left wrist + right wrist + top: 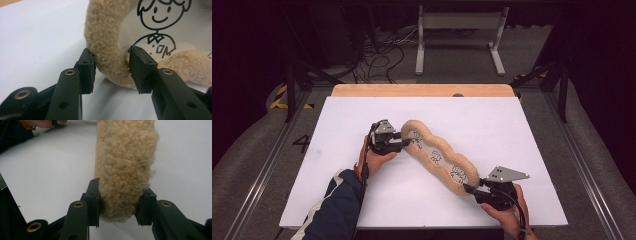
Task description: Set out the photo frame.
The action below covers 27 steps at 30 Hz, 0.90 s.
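Note:
A long tan fleece pouch (439, 157) with a clear panel of cartoon figures lies diagonally on the white table top (492, 125). My left gripper (404, 142) is at its far left end. In the left gripper view the jaws (112, 67) press on both sides of the fleece rim (107, 45), beside a drawn smiling figure (156, 22). My right gripper (469, 189) holds the near right end. In the right gripper view it (120, 203) is shut on the thick fleece edge (127, 170), which stands up between the jaws.
The white top has a wooden strip (422, 90) along its far edge. Beyond it are cables (382, 55) and a grey frame (459, 35) on the floor. Metal rails (582, 165) run along both sides of the table.

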Tool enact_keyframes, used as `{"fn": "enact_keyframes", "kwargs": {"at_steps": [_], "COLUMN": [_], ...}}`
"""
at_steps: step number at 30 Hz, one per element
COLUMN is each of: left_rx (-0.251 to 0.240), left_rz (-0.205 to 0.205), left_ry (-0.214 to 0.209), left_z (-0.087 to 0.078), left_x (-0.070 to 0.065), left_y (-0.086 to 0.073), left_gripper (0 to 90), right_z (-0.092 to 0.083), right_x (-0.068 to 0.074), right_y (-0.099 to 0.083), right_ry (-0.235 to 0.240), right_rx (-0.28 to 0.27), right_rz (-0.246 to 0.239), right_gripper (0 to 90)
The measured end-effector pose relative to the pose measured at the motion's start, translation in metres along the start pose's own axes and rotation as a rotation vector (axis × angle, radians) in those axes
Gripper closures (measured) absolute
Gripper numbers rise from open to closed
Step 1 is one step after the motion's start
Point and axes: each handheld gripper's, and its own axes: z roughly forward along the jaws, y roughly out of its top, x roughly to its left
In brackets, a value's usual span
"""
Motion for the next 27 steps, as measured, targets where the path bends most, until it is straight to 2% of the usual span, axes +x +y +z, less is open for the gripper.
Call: {"fn": "enact_keyframes", "kwargs": {"at_steps": [7,10,13,14,15,16,19,20,22,25,27], "left_rx": [0.010,0.007,0.012,0.006,0.006,0.006,0.004,0.006,-0.001,-0.003,0.001], "left_rz": [-0.009,-0.033,-0.036,-0.060,-0.060,-0.076,-0.075,-0.091,-0.097,-0.097,-0.066], "left_ry": [0.024,0.034,0.039,0.045,0.045,0.048,0.041,0.037,0.042,0.036,0.024], "left_z": [-0.017,-0.024,-0.029,-0.034,-0.034,-0.039,-0.044,-0.047,-0.050,-0.053,-0.055], "left_x": [-0.007,-0.010,-0.012,-0.016,-0.016,-0.019,-0.019,-0.020,-0.022,-0.022,-0.022], "left_y": [-0.010,-0.017,-0.021,-0.025,-0.025,-0.029,-0.033,-0.035,-0.038,-0.041,-0.042], "left_gripper": [56.6,56.0,56.0,56.1,56.0,55.9,55.9,55.9,55.7,55.1,54.6], "right_z": [0.002,0.003,0.005,0.005,0.006,0.007,0.008,0.009,0.010,0.013,0.013], "right_x": [-0.007,-0.008,-0.010,-0.011,-0.012,-0.013,-0.015,-0.016,-0.017,-0.019,-0.020], "right_y": [0.001,0.002,0.004,0.004,0.004,0.005,0.006,0.006,0.008,0.010,0.011], "right_ry": [0.000,-0.008,-0.014,-0.017,-0.019,-0.020,-0.022,-0.023,-0.025,-0.035,-0.036], "right_rx": [-0.001,-0.005,-0.007,-0.008,-0.010,-0.011,-0.012,-0.014,-0.015,-0.014,-0.013], "right_rz": [0.004,0.001,-0.002,0.001,0.005,0.008,0.010,0.011,0.013,0.004,0.002], "right_gripper": [62.0,62.4,62.8,62.9,62.9,63.0,63.2,63.3,63.5,63.7,63.7]}}
